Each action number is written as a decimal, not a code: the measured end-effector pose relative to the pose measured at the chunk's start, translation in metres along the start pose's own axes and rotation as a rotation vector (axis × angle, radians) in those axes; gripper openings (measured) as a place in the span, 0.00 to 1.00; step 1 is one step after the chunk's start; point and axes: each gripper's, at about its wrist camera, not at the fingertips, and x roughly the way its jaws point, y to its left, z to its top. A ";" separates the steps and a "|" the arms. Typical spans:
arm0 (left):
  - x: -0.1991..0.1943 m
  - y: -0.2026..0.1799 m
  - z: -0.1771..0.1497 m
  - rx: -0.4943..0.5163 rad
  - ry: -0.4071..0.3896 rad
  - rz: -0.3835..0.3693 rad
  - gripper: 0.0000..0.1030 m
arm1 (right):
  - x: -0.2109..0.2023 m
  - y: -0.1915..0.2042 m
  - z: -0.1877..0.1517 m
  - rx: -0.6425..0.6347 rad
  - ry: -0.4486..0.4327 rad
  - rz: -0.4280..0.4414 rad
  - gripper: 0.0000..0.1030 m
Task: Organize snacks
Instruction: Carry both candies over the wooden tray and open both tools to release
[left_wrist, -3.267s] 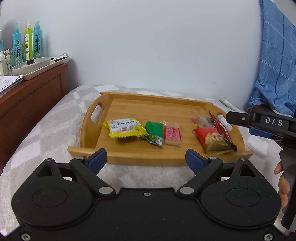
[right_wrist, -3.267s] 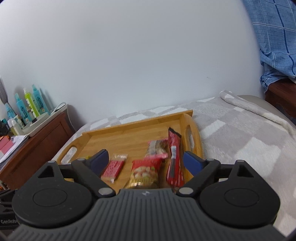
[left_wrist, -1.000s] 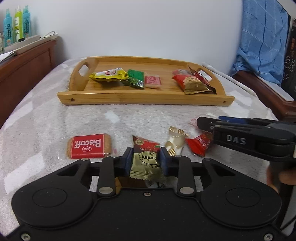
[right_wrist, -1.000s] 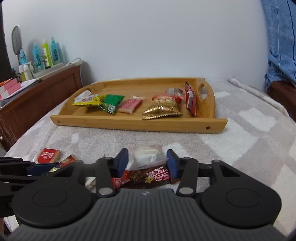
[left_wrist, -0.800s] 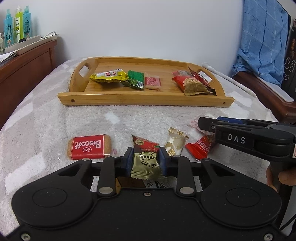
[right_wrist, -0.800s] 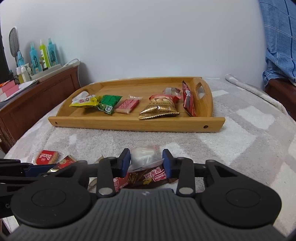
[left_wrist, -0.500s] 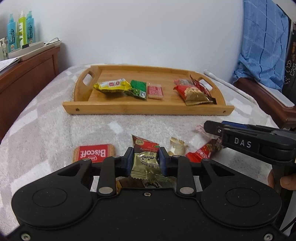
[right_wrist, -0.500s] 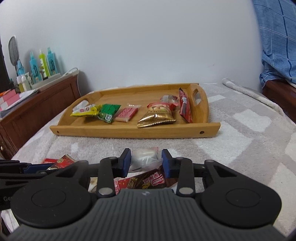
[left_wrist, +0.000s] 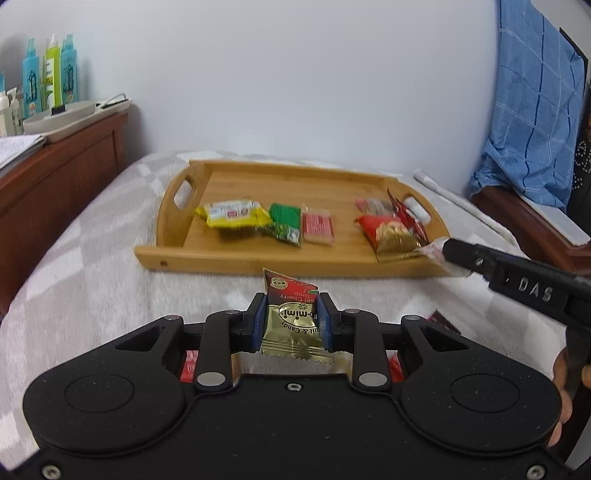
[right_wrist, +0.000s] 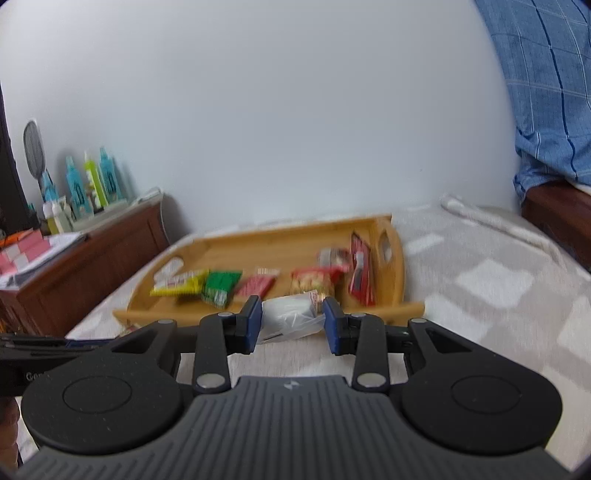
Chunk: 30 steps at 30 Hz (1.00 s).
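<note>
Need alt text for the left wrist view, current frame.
The left gripper clamps a gold-and-red candy packet above a grey checked blanket. Beyond lies a bamboo tray holding a yellow packet, a green packet and red ones; the right gripper enters from the right holding a clear wrapper.

The left gripper's body hides most of a red packet beneath it. In the right wrist view the wooden tray and its snacks are motion-blurred, their labels unreadable.
</note>
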 end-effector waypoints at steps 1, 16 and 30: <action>0.001 0.000 0.004 0.005 -0.004 0.001 0.26 | 0.002 -0.003 0.004 0.010 -0.007 0.002 0.38; 0.045 0.011 0.076 -0.041 -0.046 0.009 0.26 | 0.062 -0.033 0.043 0.076 0.011 0.038 0.38; 0.132 0.017 0.120 -0.090 -0.016 -0.015 0.26 | 0.133 -0.051 0.074 0.083 0.021 0.012 0.38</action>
